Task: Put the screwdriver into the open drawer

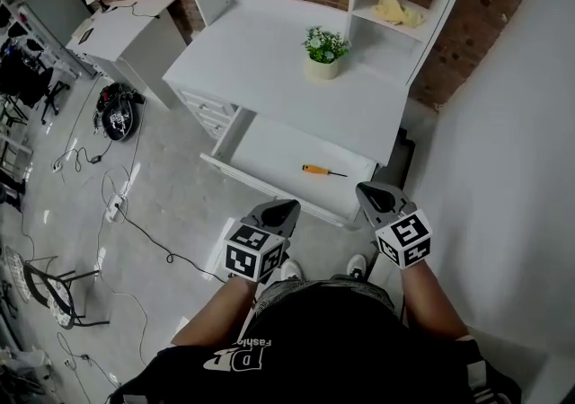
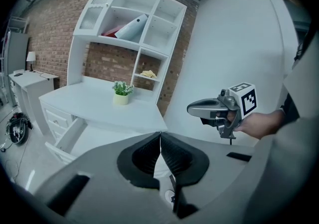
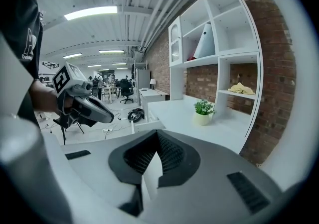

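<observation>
Fingers (image 2: 144, 157) of the left gripper (image 1: 286, 206) are shut tight together, and nothing is between them. This gripper hangs over the floor (image 1: 162, 196), near the front of the open drawer (image 1: 269, 151). The drawer sticks out from under the white counter (image 1: 269, 61). The screwdriver (image 1: 322, 171) lies flat inside the drawer, in its right half. Its orange handle points left and its thin metal tip points right. No gripper touches it. A small green plant (image 1: 324, 50) in a pale pot stands on the counter behind the drawer. The right gripper (image 1: 368, 188) is near the drawer's right corner. Its fingers (image 3: 174, 156) are shut together too, and they hold nothing. A yellow cloth (image 1: 395, 10) lies on a shelf (image 1: 373, 21) at the far right.
</observation>
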